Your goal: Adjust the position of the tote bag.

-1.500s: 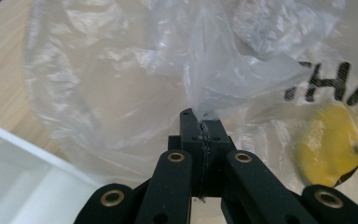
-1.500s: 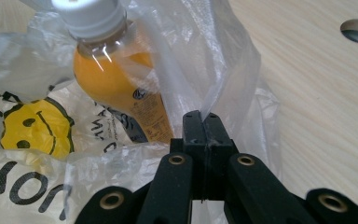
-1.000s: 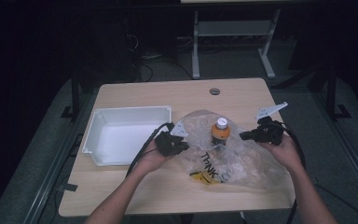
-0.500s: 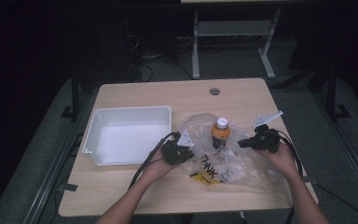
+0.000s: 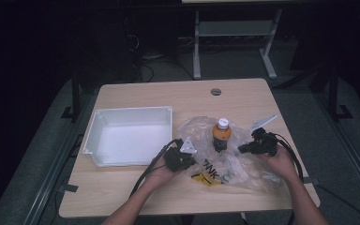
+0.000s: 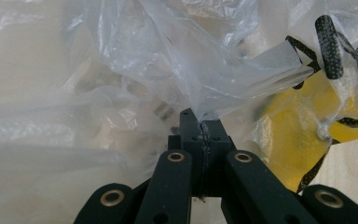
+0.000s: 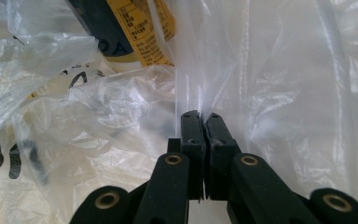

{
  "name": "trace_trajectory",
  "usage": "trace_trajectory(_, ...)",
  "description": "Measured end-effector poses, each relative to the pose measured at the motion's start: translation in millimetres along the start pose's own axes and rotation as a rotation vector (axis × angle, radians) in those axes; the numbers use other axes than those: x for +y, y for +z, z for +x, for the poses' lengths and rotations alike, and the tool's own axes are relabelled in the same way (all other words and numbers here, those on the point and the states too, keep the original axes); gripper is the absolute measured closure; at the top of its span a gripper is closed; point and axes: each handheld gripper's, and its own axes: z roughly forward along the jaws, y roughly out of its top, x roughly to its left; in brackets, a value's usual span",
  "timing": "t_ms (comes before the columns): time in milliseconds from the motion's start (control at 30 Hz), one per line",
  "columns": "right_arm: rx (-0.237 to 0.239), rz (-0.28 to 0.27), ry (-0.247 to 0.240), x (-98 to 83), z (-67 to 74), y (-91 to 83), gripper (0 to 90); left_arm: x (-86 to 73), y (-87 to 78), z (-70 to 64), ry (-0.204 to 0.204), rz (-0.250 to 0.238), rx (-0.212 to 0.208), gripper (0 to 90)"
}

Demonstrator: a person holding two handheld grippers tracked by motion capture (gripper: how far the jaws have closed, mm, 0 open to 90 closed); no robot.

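A clear plastic bag with black lettering and a yellow patch lies crumpled on the table's right half. An orange bottle with a white cap stands upright in its middle, and its yellow label appears through the film. My left gripper is shut on the bag's left edge, a fold of film pinched between its jaws. At the bag's right side my right gripper is shut on a thin sheet of the film.
A white rectangular bin sits empty on the wooden table, left of the bag. A round grommet is set near the table's far edge. Cables trail from both grippers toward the near edge.
Both grippers have drawn back toward the near edge and inward, keeping hold of the bag, and the bag has bunched up closer around the bottle.
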Motion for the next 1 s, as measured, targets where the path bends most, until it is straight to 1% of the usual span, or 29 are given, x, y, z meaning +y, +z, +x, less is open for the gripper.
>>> trace_trajectory(100, 0.003, -0.002, 0.008, -1.2, -1.7, -1.3, 86.9, -1.1, 0.4, 0.1, 0.004, -0.004, 0.002, 90.0)
trace_trajectory(200, -0.001, -0.004, 0.011, -1.2, -1.4, -3.0, 83.8, -1.7, -0.8, 1.1, -0.005, -0.01, -0.005, 90.0)
trace_trajectory(233, 0.002, -0.014, 0.006, -1.0, -1.0, -4.4, 81.7, -2.0, -2.3, 1.3, -0.016, -0.016, -0.009, 89.9)
trace_trajectory(300, -0.001, -0.036, 0.01, 0.3, 2.7, -9.7, 77.7, -2.4, -5.4, 2.2, -0.026, -0.024, -0.017, 89.5)
trace_trajectory(333, -0.011, -0.051, -0.006, 0.4, 3.2, -12.3, 74.9, -2.6, -6.4, 2.1, -0.035, -0.033, -0.018, 88.8)
trace_trajectory(400, -0.028, -0.077, 0.0, 1.0, 6.1, -19.4, 68.5, -3.2, -10.1, 2.5, -0.046, -0.048, -0.024, 85.8)
trace_trajectory(433, -0.03, -0.09, 0.001, 1.0, 7.1, -22.5, 68.0, -3.7, -12.3, 2.3, -0.048, -0.048, -0.027, 84.6)
trace_trajectory(467, -0.04, -0.108, -0.014, 0.2, 8.2, -27.0, 66.1, -4.5, -14.3, 2.2, -0.047, -0.05, -0.026, 82.8)
trace_trajectory(533, -0.048, -0.149, -0.013, -1.1, 12.4, -36.8, 61.4, -6.4, -19.2, 3.0, -0.042, -0.046, -0.031, 80.2)
trace_trajectory(567, -0.047, -0.159, -0.012, -1.6, 14.8, -41.8, 61.1, -7.3, -21.8, 3.2, -0.041, -0.047, -0.034, 79.1)
trace_trajectory(600, -0.055, -0.169, -0.019, -1.6, 18.0, -46.5, 60.4, -8.2, -23.8, 2.5, -0.05, -0.06, -0.034, 78.6)
trace_trajectory(667, -0.064, -0.197, -0.047, -1.2, 23.7, -55.2, 58.7, -8.7, -29.7, 2.8, -0.038, -0.053, -0.033, 76.9)
trace_trajectory(700, -0.059, -0.205, -0.05, -0.5, 27.5, -59.3, 58.4, -9.0, -32.3, 2.6, -0.035, -0.055, -0.029, 76.6)
trace_trajectory(733, -0.055, -0.217, -0.061, 0.1, 31.2, -62.6, 57.9, -9.4, -34.6, 2.2, -0.041, -0.062, -0.029, 76.6)
trace_trajectory(767, -0.047, -0.226, -0.071, 0.8, 35.2, -65.1, 57.3, -9.7, -37.4, 2.6, -0.04, -0.066, -0.029, 76.0)
trace_trajectory(800, -0.044, -0.23, -0.08, 1.7, 39.7, -67.0, 56.8, -10.1, -40.6, 2.8, -0.046, -0.071, -0.028, 75.8)
trace_trajectory(833, -0.043, -0.233, -0.104, 2.7, 44.6, -68.1, 56.4, -10.2, -42.8, 3.7, -0.041, -0.067, -0.028, 75.8)
trace_trajectory(867, -0.041, -0.233, -0.11, 3.4, 47.7, -68.5, 56.1, -10.3, -44.7, 3.8, -0.054, -0.084, -0.026, 75.6)
trace_trajectory(900, -0.035, -0.235, -0.117, 4.1, 51.7, -68.6, 55.7, -10.3, -48.0, 6.0, -0.045, -0.081, -0.029, 75.3)
trace_trajectory(933, -0.029, -0.236, -0.126, 4.7, 55.5, -68.7, 55.6, -10.0, -50.2, 6.9, -0.05, -0.089, -0.027, 74.9)
trace_trajectory(1000, -0.019, -0.239, -0.14, 5.8, 61.3, -67.3, 55.3, -8.0, -54.8, 9.1, -0.043, -0.093, -0.022, 73.9)
